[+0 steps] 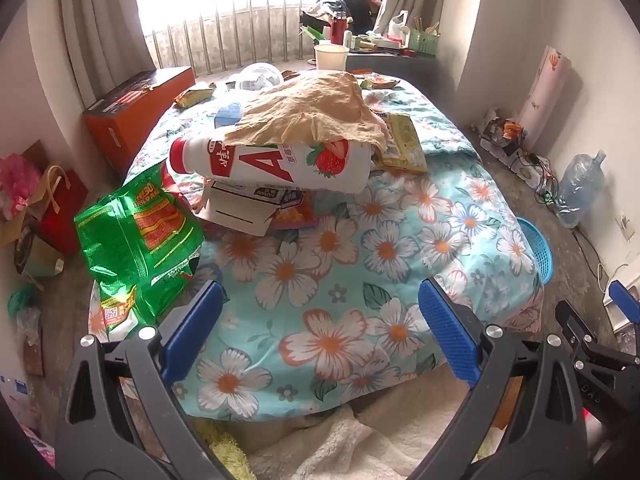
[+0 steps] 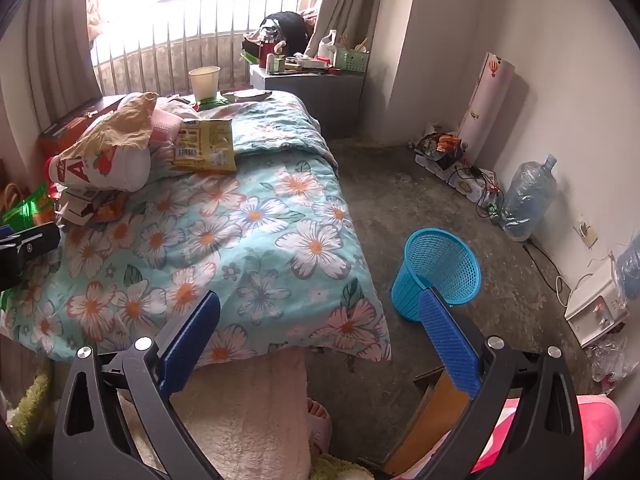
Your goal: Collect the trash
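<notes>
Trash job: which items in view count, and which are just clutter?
Job:
green bag
white bottle
brown paper
yellow packet
flat carton
blue basket

Clutter:
water jug
orange box
floral quilt

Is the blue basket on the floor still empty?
Yes, the blue basket stands on the floor beside the bed with nothing visible inside its mesh.
</notes>
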The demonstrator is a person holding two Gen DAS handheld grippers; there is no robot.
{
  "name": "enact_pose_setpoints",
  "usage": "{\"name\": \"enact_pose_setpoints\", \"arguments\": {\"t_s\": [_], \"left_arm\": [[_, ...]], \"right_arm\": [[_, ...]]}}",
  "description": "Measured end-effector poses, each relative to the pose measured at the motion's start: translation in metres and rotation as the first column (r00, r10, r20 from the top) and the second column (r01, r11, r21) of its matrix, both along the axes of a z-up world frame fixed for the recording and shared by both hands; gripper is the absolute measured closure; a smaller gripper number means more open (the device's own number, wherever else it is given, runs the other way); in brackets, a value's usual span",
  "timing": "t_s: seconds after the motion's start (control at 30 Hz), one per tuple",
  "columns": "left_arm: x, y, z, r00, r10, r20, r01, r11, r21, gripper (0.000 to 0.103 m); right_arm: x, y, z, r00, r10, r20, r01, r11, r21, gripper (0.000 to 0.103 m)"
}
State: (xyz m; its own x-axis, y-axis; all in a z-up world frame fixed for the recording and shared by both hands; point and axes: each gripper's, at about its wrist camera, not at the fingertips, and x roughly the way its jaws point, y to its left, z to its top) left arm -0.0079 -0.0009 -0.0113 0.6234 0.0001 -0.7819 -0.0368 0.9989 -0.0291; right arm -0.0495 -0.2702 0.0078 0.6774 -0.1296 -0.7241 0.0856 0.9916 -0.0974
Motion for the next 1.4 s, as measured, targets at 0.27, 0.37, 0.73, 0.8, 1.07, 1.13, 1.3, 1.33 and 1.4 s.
{"name": "enact_pose_setpoints", "arguments": {"t_s": [0.27, 0.37, 0.73, 0.8, 1.07, 1.13, 1.3, 1.33, 1.4], "left_arm": [[0.01, 0.0, -0.001, 1.0, -0.001, -0.024, 0.001, 1.0, 0.002, 0.009], [0.012, 0.0, -0.002, 1.0, -0.001, -0.03, 0.002, 1.0, 0.005, 0.009], [0.011, 0.001, 0.0, 1.0, 0.003, -0.027, -0.002, 1.0, 0.008, 0.009], [0.011, 0.001, 0.0, 1.0, 0.003, -0.027, -0.003, 1.0, 0.008, 0.009], [0.011, 0.001, 0.0, 1.0, 0.003, -0.027, -0.003, 1.0, 0.007, 0.009], [0.011, 0.0, 0.0, 1.0, 0.004, -0.027, -0.004, 1.0, 0.008, 0.009], [0.011, 0.001, 0.001, 1.0, 0.003, -0.026, -0.003, 1.0, 0.008, 0.009], [0.011, 0.001, 0.0, 1.0, 0.003, -0.026, -0.003, 1.0, 0.008, 0.009], [0.011, 0.001, 0.001, 1.0, 0.003, -0.026, -0.003, 1.0, 0.008, 0.009]], "right_arm": [[0.002, 0.004, -0.004, 1.0, 0.002, -0.011, -0.002, 1.0, 0.003, 0.006], [0.003, 0.004, -0.005, 1.0, 0.002, -0.012, -0.002, 1.0, 0.001, 0.006], [0.002, 0.004, -0.004, 1.0, 0.004, -0.01, -0.004, 1.0, 0.0, 0.006], [0.002, 0.004, -0.004, 1.0, 0.003, -0.01, -0.003, 1.0, -0.002, 0.006], [0.003, 0.005, -0.003, 1.0, 0.004, -0.01, -0.004, 1.0, -0.003, 0.006], [0.003, 0.005, -0.003, 1.0, 0.004, -0.009, -0.004, 1.0, -0.001, 0.006], [0.003, 0.005, -0.002, 1.0, 0.004, -0.01, -0.004, 1.0, -0.001, 0.006], [0.003, 0.005, -0.002, 1.0, 0.004, -0.01, -0.004, 1.0, -0.001, 0.006], [0.003, 0.005, -0.002, 1.0, 0.004, -0.009, -0.004, 1.0, -0.001, 0.006]]}}
